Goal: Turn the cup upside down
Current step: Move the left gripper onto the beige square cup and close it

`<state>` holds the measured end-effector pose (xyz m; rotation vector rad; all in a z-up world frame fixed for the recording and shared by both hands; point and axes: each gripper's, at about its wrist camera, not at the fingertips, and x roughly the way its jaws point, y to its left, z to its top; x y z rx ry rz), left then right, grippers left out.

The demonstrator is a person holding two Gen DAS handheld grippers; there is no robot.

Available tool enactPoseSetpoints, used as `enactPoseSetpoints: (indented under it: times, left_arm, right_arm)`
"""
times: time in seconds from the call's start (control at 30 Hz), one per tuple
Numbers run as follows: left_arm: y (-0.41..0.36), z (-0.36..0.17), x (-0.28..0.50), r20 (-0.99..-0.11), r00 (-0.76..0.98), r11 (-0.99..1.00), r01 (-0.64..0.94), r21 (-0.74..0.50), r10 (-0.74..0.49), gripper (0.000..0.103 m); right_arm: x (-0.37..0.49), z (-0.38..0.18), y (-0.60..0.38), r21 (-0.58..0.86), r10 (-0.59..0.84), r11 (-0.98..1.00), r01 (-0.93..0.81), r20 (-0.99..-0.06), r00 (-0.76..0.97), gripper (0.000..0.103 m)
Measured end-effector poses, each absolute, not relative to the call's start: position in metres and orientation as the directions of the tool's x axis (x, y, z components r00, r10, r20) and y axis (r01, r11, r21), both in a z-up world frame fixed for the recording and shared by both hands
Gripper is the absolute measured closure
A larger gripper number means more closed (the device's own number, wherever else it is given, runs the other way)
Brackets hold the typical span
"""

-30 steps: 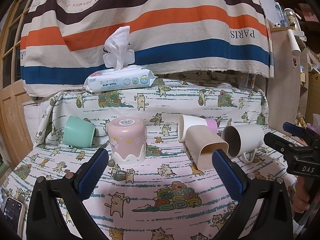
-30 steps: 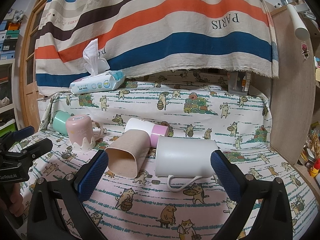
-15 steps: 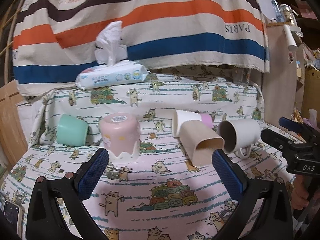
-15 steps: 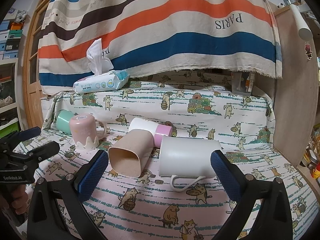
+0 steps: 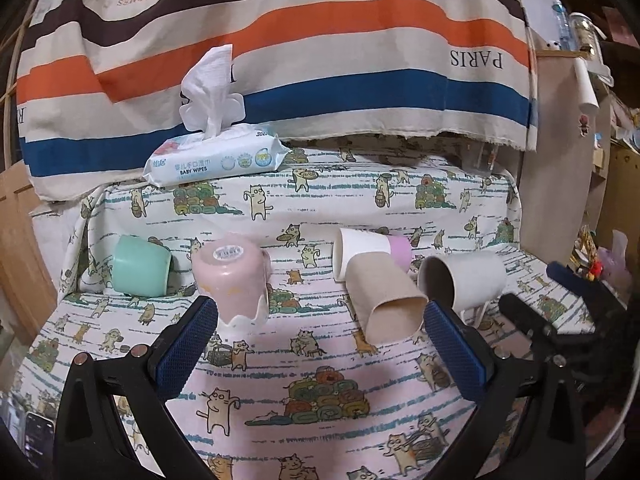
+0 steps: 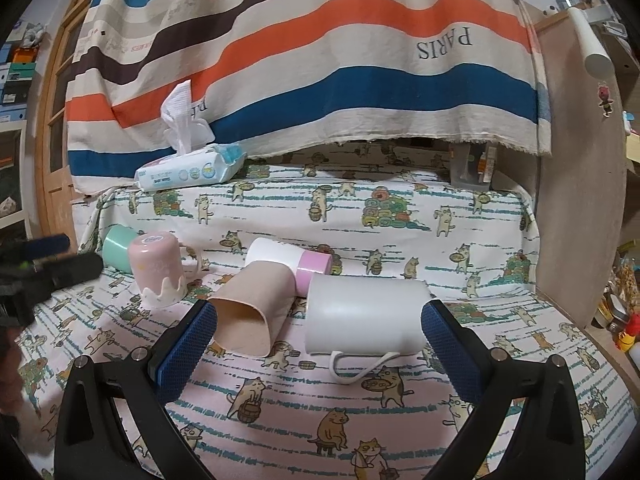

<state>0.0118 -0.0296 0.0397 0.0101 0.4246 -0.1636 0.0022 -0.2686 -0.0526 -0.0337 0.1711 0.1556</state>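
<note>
"BABY WIPES" pack (image 5: 218,160) sits behind cups; both hand-held grippers (image 5: 320,346) (image 6: 318,346) gape, empty.

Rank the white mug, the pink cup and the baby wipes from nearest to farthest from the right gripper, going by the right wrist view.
From the right gripper:
1. White mug, lying on its side just ahead of the fingers.
2. Pink cup, upside down, off to the left.
3. Baby wipes, on the raised ledge at the back left.

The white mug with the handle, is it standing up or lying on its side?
On its side: the white mug lies on the cat-print cloth, its handle against the cloth, its open mouth sideways toward the tan cup.
</note>
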Motion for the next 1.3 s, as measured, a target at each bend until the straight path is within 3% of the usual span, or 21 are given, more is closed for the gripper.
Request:
enactPoseSetpoints:
  times: [0.33,0.5,0.7,0.77,1.2,1.3]
  left_arm:
    - [-0.066,0.055,0.074,-0.600,0.783,0.986,0.153,-0.068,-0.163,0.004]
    - [-0.092,0.045,0.118,-0.660,0.736,0.988,0.128,-0.081,-0.149,0.006]
    - [-0.122,0.013,0.160,-0.773,0.622,0.989,0.140,-0.052,-0.128,0.016]
    - [-0.128,0.005,0.168,-0.795,0.594,0.989,0.135,-0.052,-0.123,0.017]
    - [-0.132,-0.029,0.207,-0.879,0.462,0.993,0.070,-0.097,-0.119,0.022]
    - [-0.129,-0.032,0.208,-0.885,0.449,0.992,0.055,-0.113,-0.126,0.034]
  right_arm:
    - [0.006,-0.021,-0.319,0.060,0.005,0.998,0.001,-0.105,0.994,0.000]
    - [0.023,-0.009,-0.336,-0.006,-0.068,0.998,0.068,-0.103,0.992,0.000]
    - [0.038,-0.019,-0.343,-0.015,-0.028,1.000,0.027,-0.110,0.994,0.000]
    - [0.043,-0.023,-0.341,-0.022,-0.028,0.999,0.025,-0.147,0.989,0.000]
    - [0.026,-0.035,-0.299,-0.224,-0.037,0.974,0.019,-0.077,0.996,0.000]
    - [0.027,-0.035,-0.298,-0.229,-0.028,0.973,0.006,-0.093,0.995,0.000]
